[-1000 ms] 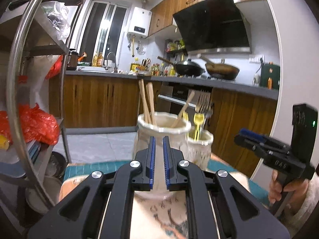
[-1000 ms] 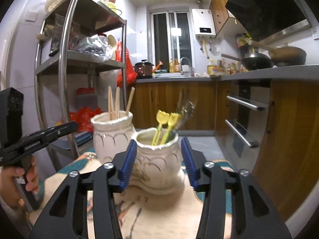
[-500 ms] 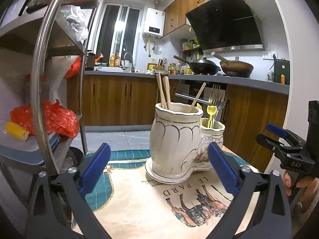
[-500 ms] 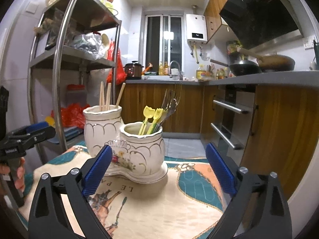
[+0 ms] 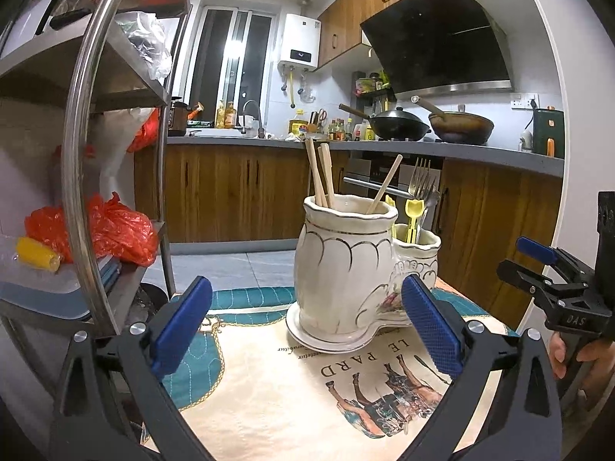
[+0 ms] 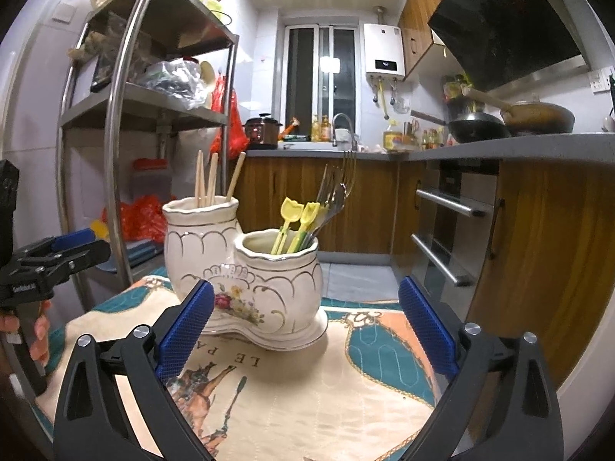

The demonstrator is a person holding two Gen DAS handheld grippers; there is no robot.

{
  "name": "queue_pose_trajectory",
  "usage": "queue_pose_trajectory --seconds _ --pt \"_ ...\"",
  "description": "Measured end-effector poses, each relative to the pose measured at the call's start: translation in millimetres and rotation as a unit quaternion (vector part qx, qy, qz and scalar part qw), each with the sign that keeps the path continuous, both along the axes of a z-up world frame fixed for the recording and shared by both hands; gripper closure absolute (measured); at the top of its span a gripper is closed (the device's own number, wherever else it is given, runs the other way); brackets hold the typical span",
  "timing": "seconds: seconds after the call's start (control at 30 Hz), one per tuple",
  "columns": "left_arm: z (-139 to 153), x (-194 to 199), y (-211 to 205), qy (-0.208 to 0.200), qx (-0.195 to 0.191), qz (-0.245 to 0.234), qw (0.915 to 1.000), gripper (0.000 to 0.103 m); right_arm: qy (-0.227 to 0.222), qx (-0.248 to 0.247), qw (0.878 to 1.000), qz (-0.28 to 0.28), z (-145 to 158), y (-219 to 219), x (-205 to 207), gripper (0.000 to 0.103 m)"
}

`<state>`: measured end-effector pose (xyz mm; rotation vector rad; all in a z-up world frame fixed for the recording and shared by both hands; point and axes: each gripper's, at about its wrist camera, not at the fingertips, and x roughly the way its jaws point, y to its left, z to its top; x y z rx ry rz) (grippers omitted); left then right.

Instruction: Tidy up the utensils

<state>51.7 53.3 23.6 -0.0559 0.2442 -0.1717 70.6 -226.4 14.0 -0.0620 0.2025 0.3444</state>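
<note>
Both views are evenly lit by warm indoor light from overhead, bright enough to read the printed cloth (image 5: pixel 292 392). The glass door (image 6: pixel 326 77) at the far end carries a blown-out white glare spot, and the steel rack post (image 5: pixel 82 146) shows a long bright streak along its curve. Fisheye distortion is strong: the post bows into an arc, the counter edge (image 6: pixel 519 151) bends, and black vignette fills the corners. The ceramic holder (image 6: pixel 246 269) is sharp and casts only a soft, short shadow; the far background is slightly soft and grainy.
</note>
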Motion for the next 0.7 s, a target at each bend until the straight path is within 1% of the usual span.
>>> queue_pose_trajectory --seconds 0.7 --pt "-0.6 0.0 0.2 0.001 -0.001 0.002 1.0000 0.006 0.000 0.000 1.000 0.000 -0.2 0.3 -0.3 0.007"
